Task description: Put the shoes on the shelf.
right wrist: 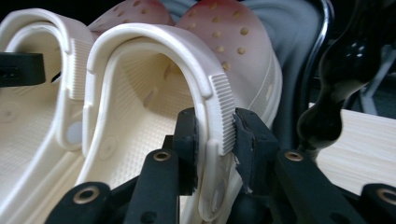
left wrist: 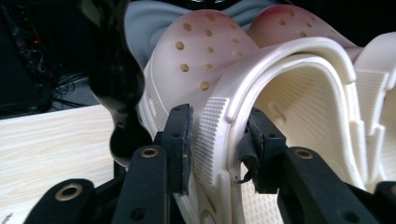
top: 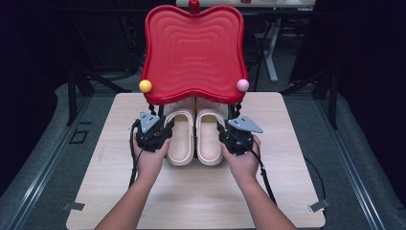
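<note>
On the wooden table (top: 119, 191), seen from above, my left hand (top: 151, 160) holds the left gripper (top: 163, 127) at 9 o'clock of the left clog (top: 181, 139). In the left gripper view the left gripper (left wrist: 217, 140) has its two black jaws on both sides of the outer wall of this clog (left wrist: 280, 93), near the ribbed end of the heel strap. I see a thin gap at the pads, so the jaws stand apart and do not squeeze the wall. A glossy black leg (left wrist: 116, 84) stands at 10 o'clock of the jaws.

The two cream clogs lie side by side, touching, in the middle of the table. Their toes point to 12 o'clock and go under a red tray (top: 194, 52) with a yellow ball (top: 145, 86) and a pink ball (top: 242, 85) at its near corners.

The right clog (top: 209, 139) has my right gripper (top: 225, 128) at its 3 o'clock. In the right gripper view the right gripper (right wrist: 215, 140) has the ribbed strap end (right wrist: 223, 112) between the pads; they sit very close, and I cannot tell if they press it.
</note>
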The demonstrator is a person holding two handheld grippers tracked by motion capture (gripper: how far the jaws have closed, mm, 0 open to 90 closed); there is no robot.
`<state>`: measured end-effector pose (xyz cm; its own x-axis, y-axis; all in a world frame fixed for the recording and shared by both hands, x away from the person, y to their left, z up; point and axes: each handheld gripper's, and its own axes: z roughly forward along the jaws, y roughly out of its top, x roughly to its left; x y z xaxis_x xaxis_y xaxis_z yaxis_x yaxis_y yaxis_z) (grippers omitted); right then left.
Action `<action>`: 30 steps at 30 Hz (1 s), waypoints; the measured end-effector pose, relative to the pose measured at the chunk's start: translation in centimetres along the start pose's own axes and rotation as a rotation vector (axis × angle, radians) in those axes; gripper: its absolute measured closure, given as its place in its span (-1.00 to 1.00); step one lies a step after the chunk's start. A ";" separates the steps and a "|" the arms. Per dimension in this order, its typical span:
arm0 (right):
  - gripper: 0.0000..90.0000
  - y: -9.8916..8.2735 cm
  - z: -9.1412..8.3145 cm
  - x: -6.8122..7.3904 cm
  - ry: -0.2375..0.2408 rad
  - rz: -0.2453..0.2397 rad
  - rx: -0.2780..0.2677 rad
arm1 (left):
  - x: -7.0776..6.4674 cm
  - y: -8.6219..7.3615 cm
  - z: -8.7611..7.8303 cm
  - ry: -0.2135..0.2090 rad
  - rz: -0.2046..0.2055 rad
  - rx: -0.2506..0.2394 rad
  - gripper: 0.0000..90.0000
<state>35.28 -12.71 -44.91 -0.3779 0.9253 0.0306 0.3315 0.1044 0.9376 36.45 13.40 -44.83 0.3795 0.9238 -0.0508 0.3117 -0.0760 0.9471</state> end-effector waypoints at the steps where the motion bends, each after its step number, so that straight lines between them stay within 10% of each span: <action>1: 0.56 0.0 0.0 0.0 0.000 0.000 0.000 | 0.0 0.0 0.0 0.000 0.000 0.000 0.44; 11: 0.61 0.4 0.5 -0.3 0.031 0.087 -0.003 | -0.2 0.6 0.8 0.010 -0.044 0.000 0.48; 30: 0.36 0.5 0.1 0.0 0.004 0.009 -0.001 | -0.1 0.4 0.5 -0.033 -0.052 -0.013 0.20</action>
<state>35.54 -12.64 -44.44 -0.3783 0.9248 0.0405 0.3342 0.0956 0.9376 36.99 13.14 -44.56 0.3915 0.9136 -0.1097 0.3206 -0.0237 0.9469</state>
